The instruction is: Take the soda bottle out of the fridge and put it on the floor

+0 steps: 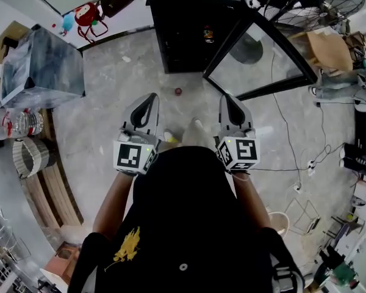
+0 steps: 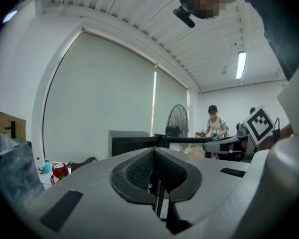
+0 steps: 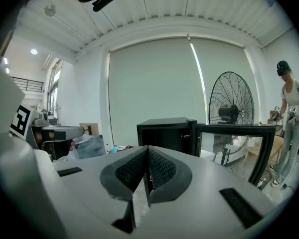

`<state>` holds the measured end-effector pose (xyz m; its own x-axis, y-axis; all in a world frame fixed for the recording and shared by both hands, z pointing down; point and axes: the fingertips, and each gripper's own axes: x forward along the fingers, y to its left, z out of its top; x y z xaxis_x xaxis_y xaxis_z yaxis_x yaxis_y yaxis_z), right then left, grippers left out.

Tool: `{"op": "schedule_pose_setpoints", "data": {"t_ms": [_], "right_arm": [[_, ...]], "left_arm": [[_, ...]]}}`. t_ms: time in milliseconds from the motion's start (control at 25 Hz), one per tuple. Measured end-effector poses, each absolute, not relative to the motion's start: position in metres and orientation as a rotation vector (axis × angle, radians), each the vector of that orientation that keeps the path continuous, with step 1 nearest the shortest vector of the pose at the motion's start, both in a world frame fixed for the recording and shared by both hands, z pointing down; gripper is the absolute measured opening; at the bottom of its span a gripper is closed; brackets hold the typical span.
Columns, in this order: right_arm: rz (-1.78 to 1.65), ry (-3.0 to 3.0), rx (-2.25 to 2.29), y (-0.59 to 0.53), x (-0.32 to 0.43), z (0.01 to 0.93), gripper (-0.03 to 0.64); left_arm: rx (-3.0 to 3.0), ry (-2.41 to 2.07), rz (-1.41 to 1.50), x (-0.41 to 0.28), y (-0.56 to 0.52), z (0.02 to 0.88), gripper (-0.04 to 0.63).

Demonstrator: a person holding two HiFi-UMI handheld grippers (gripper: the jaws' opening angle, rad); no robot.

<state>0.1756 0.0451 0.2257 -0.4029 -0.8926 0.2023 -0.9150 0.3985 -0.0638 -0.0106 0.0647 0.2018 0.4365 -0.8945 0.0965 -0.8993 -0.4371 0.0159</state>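
before the fridge [image 1: 183, 17], whose door [image 1: 262, 54] is standing open, the left hand-held gripper [image 1: 151, 97] and right hand-held gripper [image 1: 227, 99] are hovering over the floor [image 1: 110, 108], both clenched on nothing, while the soda bottle [image 1: 208, 34] is sitting dimly inside the fridge.

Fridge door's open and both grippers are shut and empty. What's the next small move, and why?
Probably reach the right gripper forward toward the fridge. Its door already stands open, a small item shows inside, and both that gripper and the left gripper are shut, empty and short of the opening.
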Motion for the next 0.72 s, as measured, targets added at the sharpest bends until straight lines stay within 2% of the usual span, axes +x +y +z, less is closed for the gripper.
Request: {"op": "schedule_pose_setpoints", "data": {"t_ms": [720], "right_arm": [[0.27, -2.499, 1.65, 0.038, 0.179, 0.229, -0.003]], "left_arm": [[2.582, -1.682, 0.121, -0.026, 0.06, 0.203, 0.018]]}}
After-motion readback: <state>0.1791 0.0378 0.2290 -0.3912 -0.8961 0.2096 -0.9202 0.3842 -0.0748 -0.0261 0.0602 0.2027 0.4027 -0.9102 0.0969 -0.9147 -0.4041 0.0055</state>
